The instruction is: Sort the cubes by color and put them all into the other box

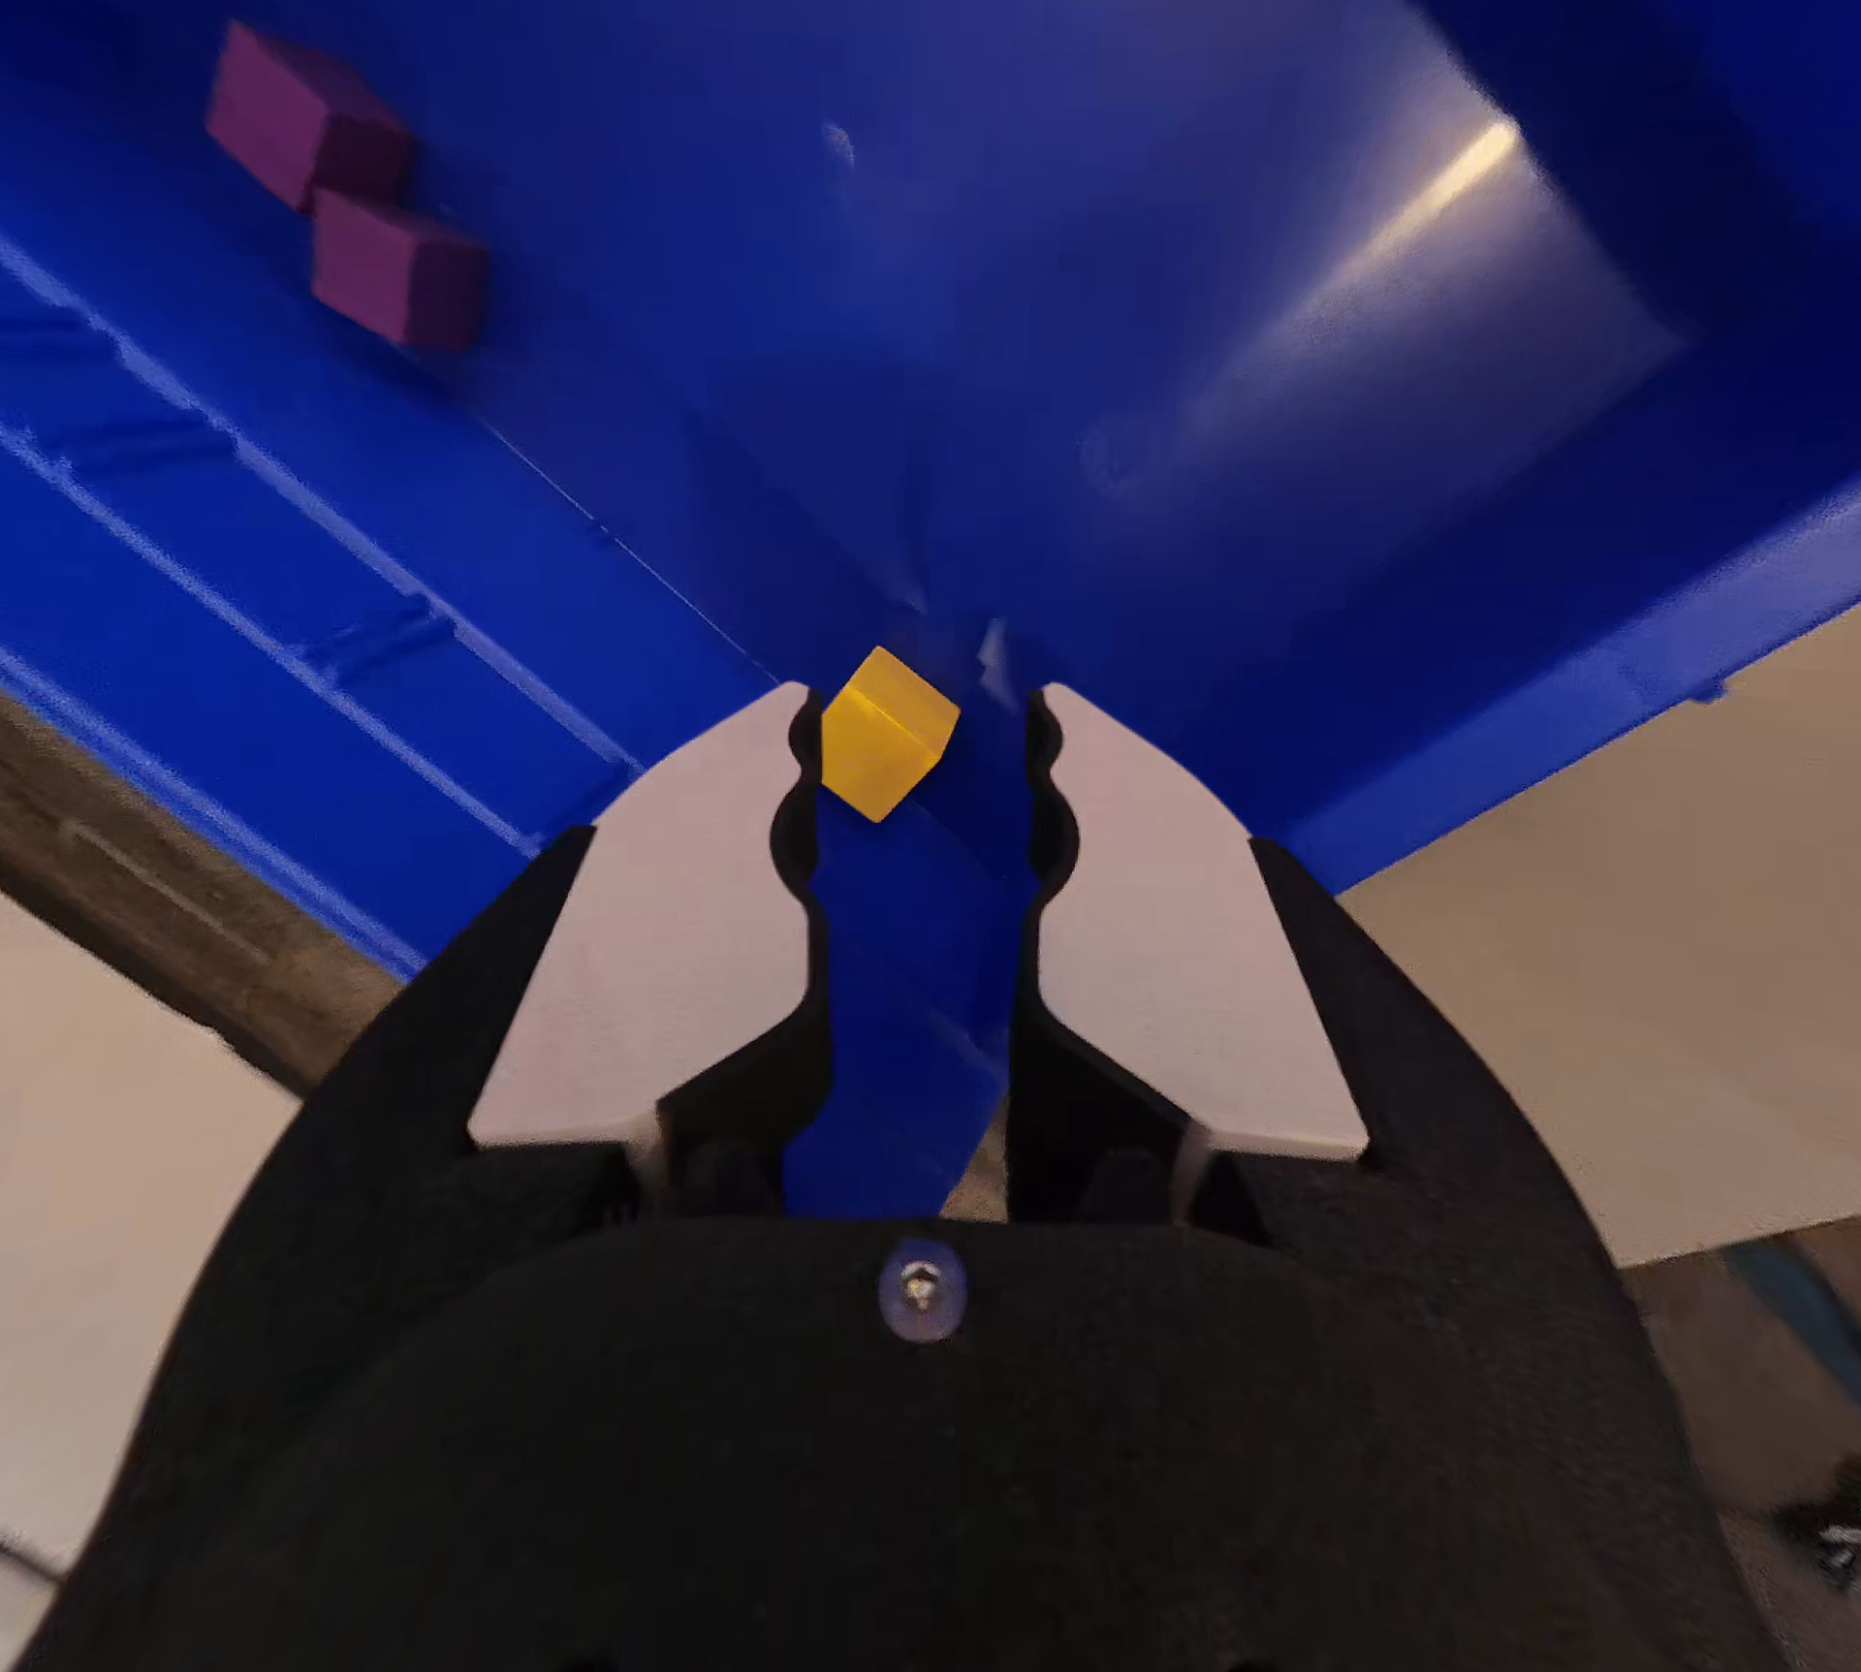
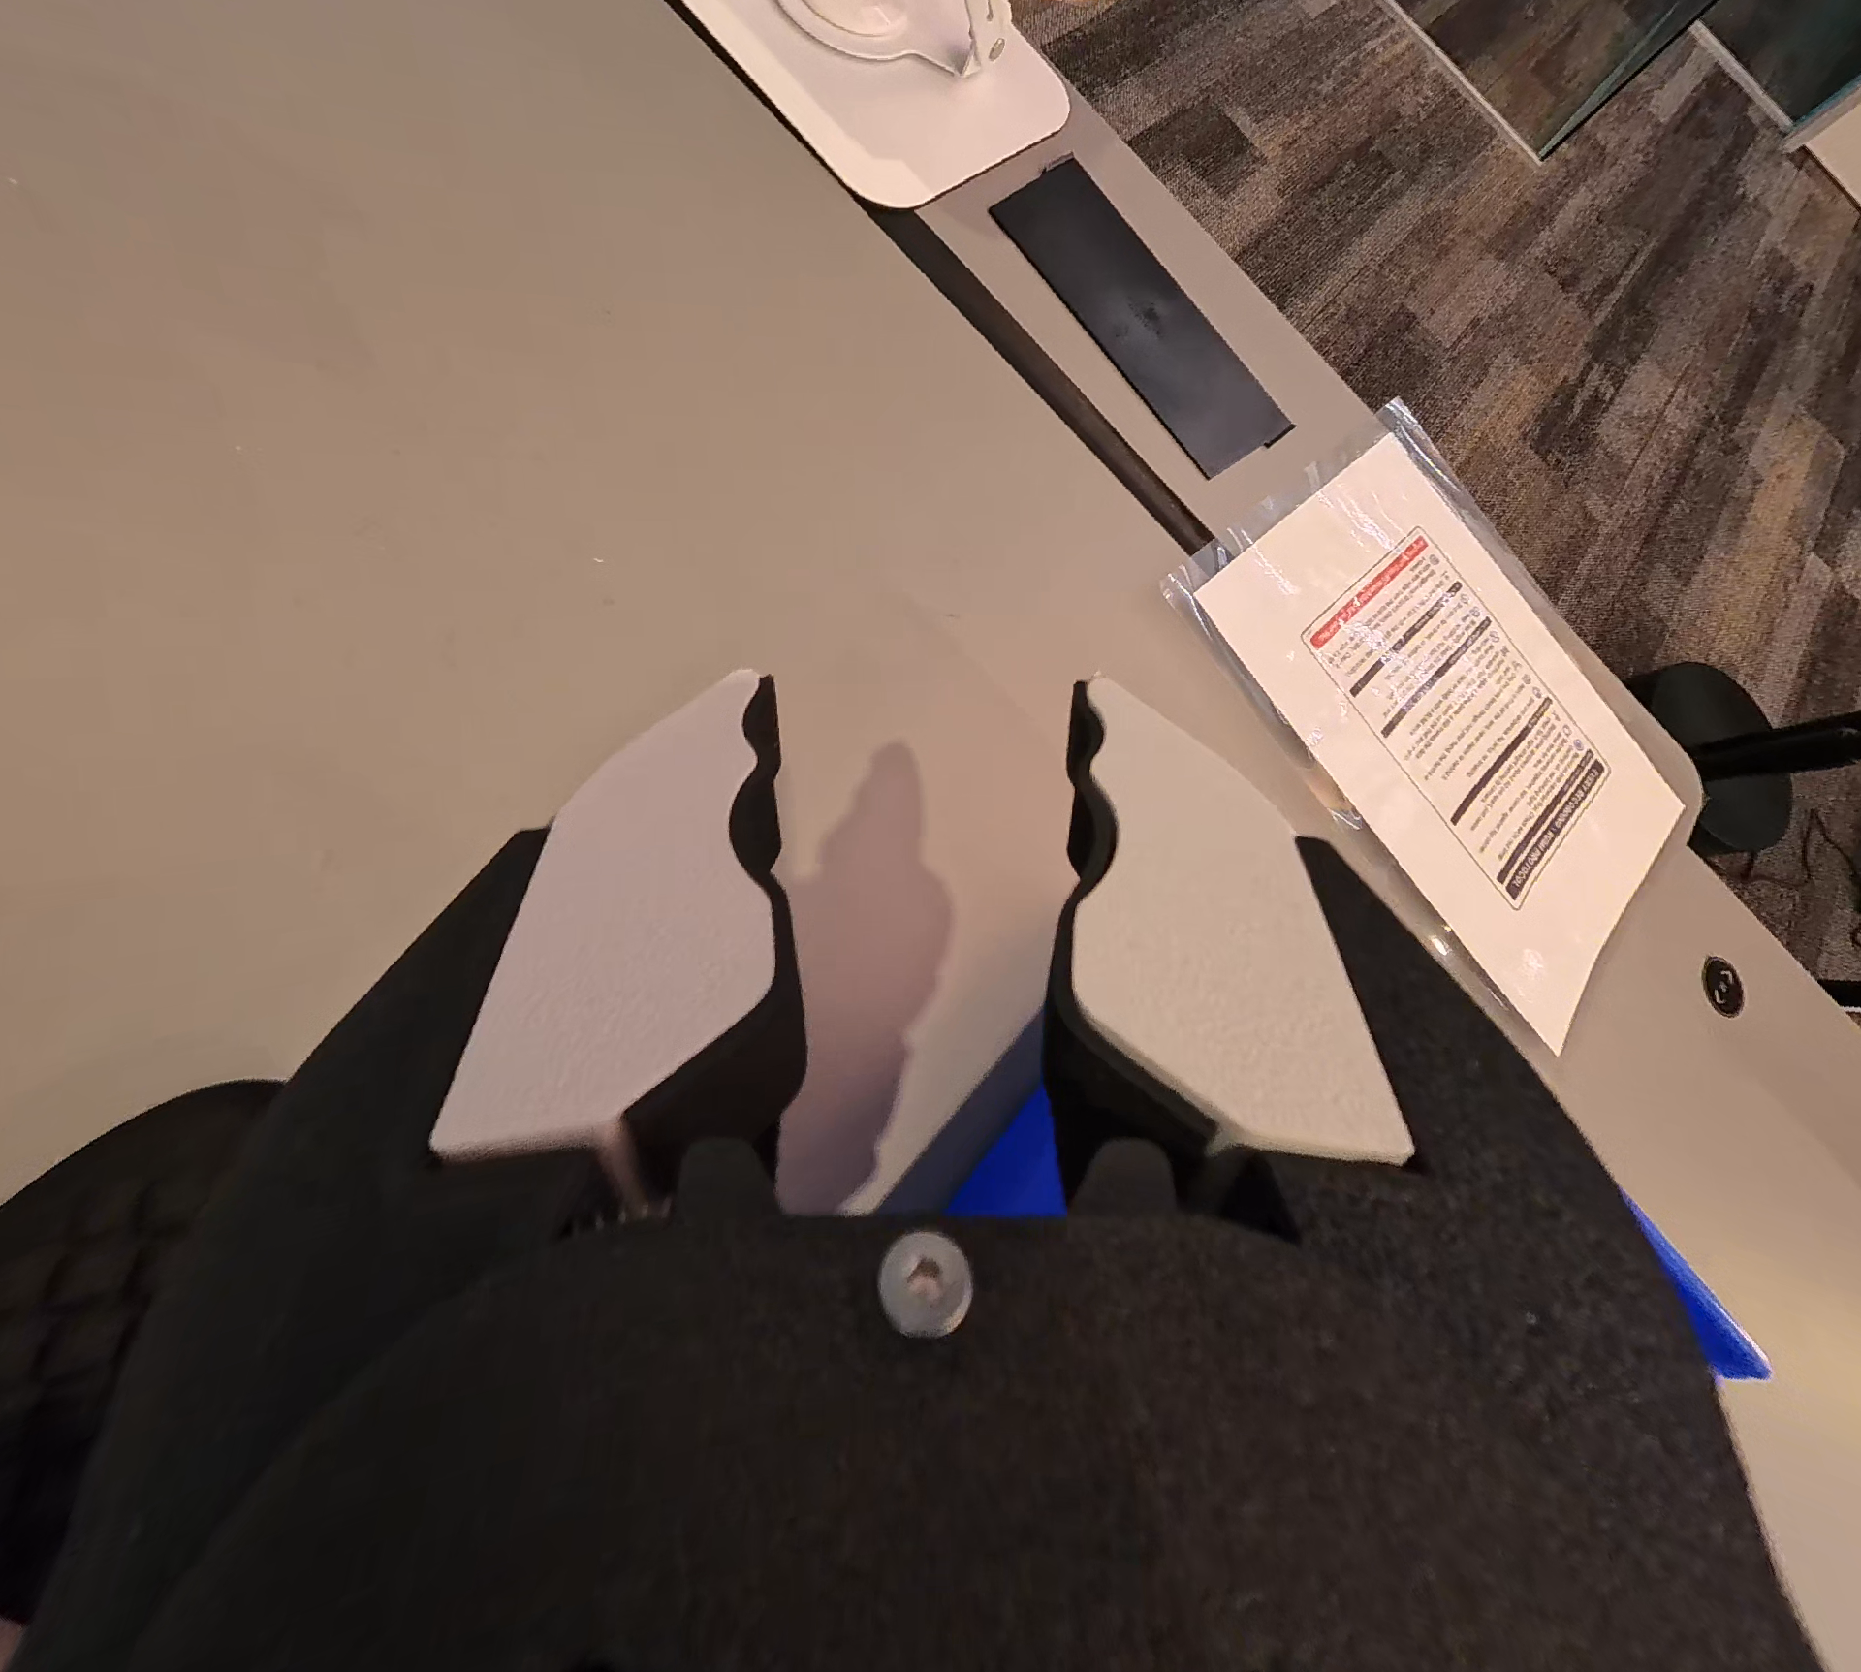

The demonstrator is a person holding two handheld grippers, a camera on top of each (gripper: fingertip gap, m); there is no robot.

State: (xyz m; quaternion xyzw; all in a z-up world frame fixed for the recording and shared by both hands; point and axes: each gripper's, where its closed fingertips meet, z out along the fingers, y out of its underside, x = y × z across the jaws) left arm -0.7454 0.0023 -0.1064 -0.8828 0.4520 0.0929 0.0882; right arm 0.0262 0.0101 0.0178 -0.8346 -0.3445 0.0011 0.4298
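Observation:
My left gripper is open over the near corner of a blue box. A yellow cube sits between its fingertips, against the left finger, with a gap to the right finger. I cannot tell whether the cube rests on the box or is in the air. Two purple cubes lie side by side on the box floor at the far left. My right gripper is open and empty above the beige table. A corner of a blue box shows under it.
A white stand base sits at the table's far edge, next to a black slot. A printed sheet in a plastic sleeve lies at the right edge. Carpet floor lies beyond. The left view is blurred.

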